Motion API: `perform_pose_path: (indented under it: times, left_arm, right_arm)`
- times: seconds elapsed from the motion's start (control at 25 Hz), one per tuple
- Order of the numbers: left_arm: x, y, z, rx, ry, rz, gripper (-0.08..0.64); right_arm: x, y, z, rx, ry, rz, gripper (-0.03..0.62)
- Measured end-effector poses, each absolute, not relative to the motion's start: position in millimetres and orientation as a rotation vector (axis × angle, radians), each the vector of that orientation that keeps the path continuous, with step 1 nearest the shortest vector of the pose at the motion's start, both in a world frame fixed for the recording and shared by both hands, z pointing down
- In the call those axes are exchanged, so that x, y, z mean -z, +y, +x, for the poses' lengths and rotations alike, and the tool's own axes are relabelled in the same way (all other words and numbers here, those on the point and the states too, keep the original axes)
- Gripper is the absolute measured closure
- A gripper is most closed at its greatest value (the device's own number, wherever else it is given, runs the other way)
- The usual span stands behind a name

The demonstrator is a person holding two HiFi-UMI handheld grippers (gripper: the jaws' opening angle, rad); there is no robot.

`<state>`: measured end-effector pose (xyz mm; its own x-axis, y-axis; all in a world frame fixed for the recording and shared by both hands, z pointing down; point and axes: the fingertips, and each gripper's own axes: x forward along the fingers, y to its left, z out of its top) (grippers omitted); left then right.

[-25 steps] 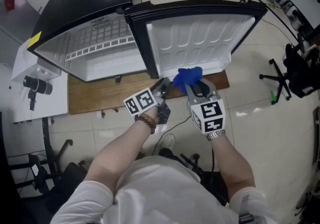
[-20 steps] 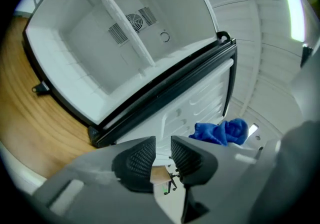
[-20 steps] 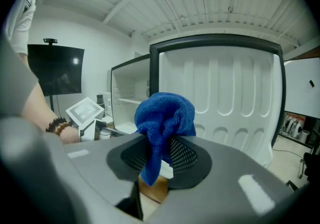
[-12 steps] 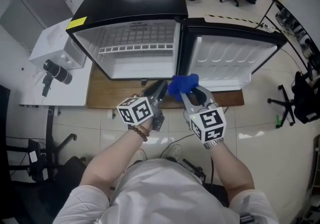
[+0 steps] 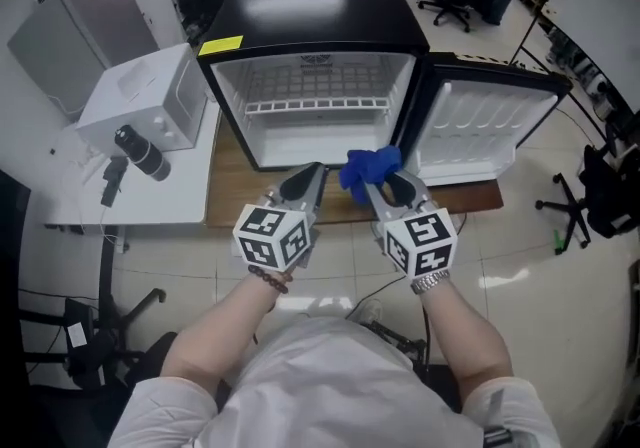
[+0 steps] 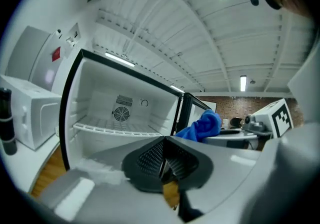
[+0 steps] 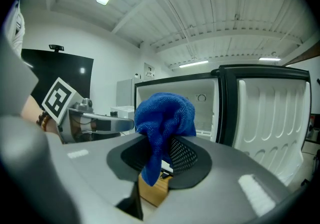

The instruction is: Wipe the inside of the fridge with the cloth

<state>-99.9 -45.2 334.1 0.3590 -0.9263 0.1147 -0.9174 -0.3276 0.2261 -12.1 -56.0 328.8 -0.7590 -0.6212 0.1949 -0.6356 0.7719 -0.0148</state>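
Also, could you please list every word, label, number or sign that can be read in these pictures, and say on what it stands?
No word or number can be read.
Yellow sticker on the fridge top: too small to read.
Label inside the fridge, upper edge: blurred.
Square markers on the left gripper and right gripper: black-and-white patterns, no letters.

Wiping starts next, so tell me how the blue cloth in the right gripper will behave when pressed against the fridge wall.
Probably floppy: the blue cloth bunches above the right gripper and a tail droops between its jaws. Likely light, since the bunch stands up unsupported. Its looped weave should drag rather than slip on the smooth fridge wall.
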Motion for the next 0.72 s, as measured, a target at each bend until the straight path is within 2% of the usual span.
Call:
perform_pose_path:
  times: [0.36,0.72]
  left_arm:
    - [-304.8,4.3,-122.6,-0.038,-1.707,2.478,0.555]
    - [-297.6,33.0,-105.0,-0.029,-1.845,2.409,0.555]
  right_arm:
    - [-314.0,-16.1,-39.0,-0.101,-2.793,1.024,0.495]
    - [-300.7,6.7,-21.4,-0.065,-2.848,0.91,0.495]
